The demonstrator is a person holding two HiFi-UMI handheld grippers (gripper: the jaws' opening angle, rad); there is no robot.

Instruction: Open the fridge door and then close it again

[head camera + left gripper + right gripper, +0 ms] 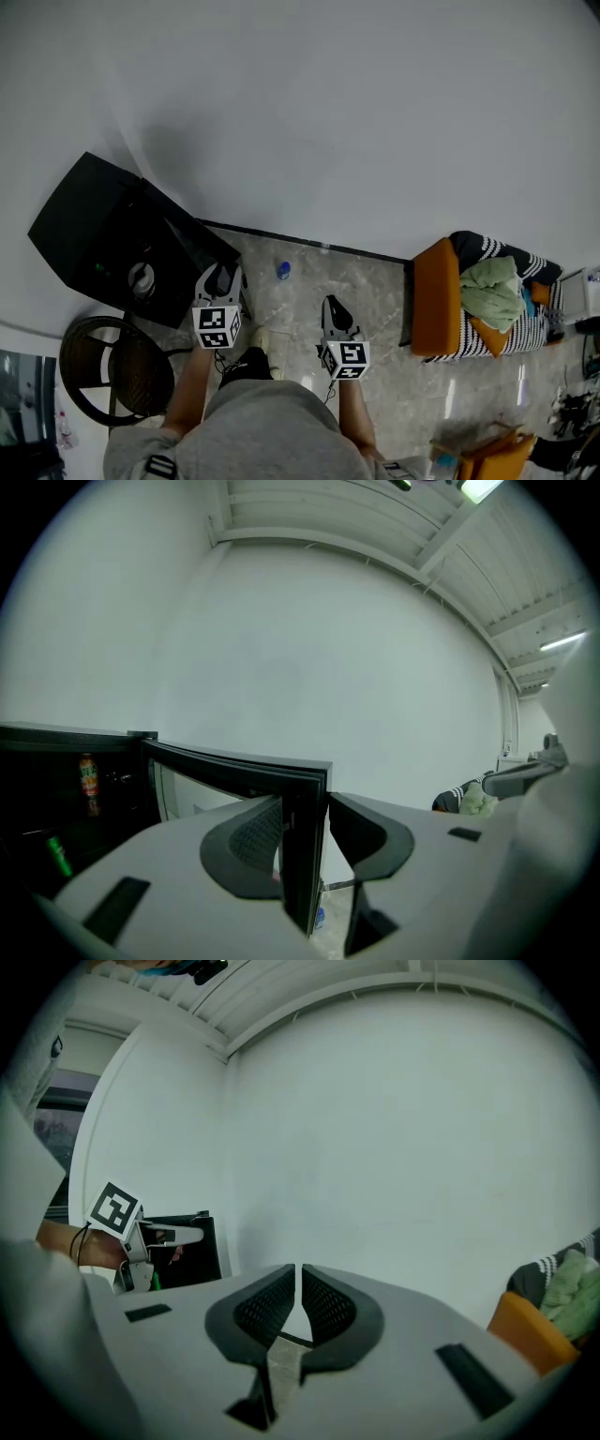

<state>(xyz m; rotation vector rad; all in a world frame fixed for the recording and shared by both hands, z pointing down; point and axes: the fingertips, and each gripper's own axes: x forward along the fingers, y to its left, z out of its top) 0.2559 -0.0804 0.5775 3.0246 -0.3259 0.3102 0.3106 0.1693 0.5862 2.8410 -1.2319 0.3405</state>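
Black-framed glass fridge door [305,855] is swung open right now, sticking out from the low black mini fridge [89,225], which sits on the floor against the white wall. The hinge side is back at the cabinet on the left. The free edge points out toward the person and stands upright, so I'd call the grabbed edge's long axis vertical, with the panel running flat from hinge to gripper.

The left hand-held gripper [222,274] has that free edge between its jaws. As far as I can see it's pinching it, with the pads up against both faces, though only near the tips. The right hand-held gripper [298,1274] is pressed together on nothing and just hangs out to the side.

What could go wrong, my guess:
- That's a shallow bite on a slick edge. The door moves on an arc, so a straight push could let the jaws skid off.
- Letting it go too fast could slam it and rattle the orange-labelled bottle [87,780] and the green bottle [58,855] inside.
- There's a small blue thing on the floor [283,270] near the door's outer end. I can't tell if it's in the sweep, but I'd watch it.
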